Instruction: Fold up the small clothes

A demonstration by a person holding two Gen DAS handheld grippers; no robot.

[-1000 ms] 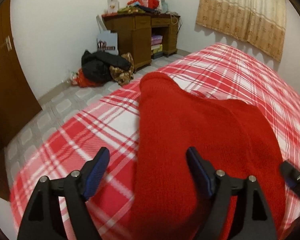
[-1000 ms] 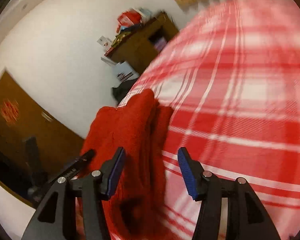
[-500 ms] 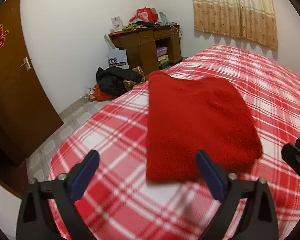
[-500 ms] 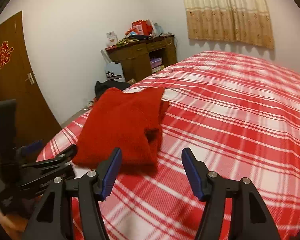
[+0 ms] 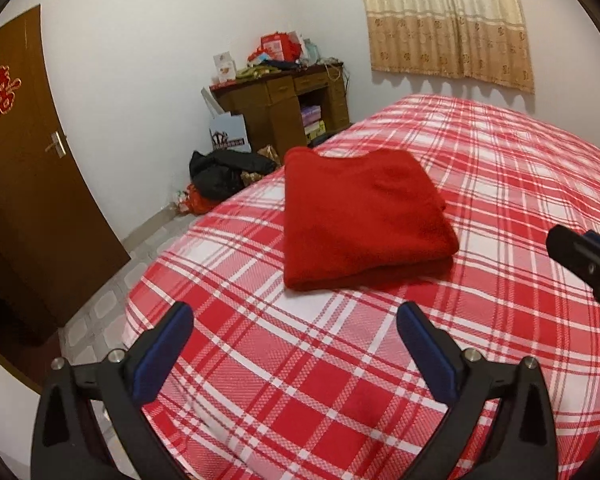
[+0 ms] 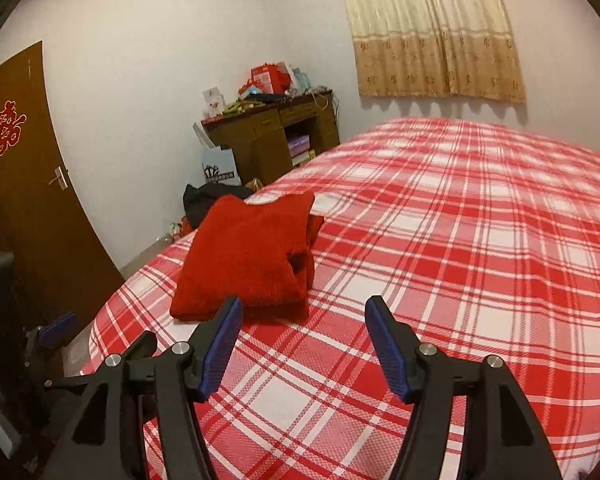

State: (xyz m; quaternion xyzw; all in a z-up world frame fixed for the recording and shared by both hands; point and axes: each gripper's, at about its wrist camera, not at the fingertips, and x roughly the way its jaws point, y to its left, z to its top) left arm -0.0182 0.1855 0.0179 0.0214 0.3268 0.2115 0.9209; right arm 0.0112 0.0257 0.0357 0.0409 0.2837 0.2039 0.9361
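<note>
A red knitted garment (image 5: pixel 360 216) lies folded into a thick rectangle on the red and white plaid bed (image 5: pixel 500 184). In the right wrist view the same garment (image 6: pixel 248 264) sits left of centre, near the bed's left edge. My left gripper (image 5: pixel 296 320) hangs wide open over the bedspread, short of the garment, with nothing between its blue pads. My right gripper (image 6: pixel 302 312) is also back from the garment, its jaws still opening and empty. The right gripper's tip (image 5: pixel 580 256) shows at the right edge of the left wrist view.
A brown desk (image 5: pixel 284 108) piled with boxes stands against the far wall, with a paper bag (image 5: pixel 228 132) and a heap of dark clothes (image 5: pixel 224 172) on the tiled floor beside it. A brown door (image 5: pixel 28 184) is at the left. A beige curtain (image 5: pixel 448 20) hangs behind the bed.
Both grippers have pulled back and up from the red garment, which now lies free and folded on the bed. The left jaws have spread wider and the right jaws have opened a little.
</note>
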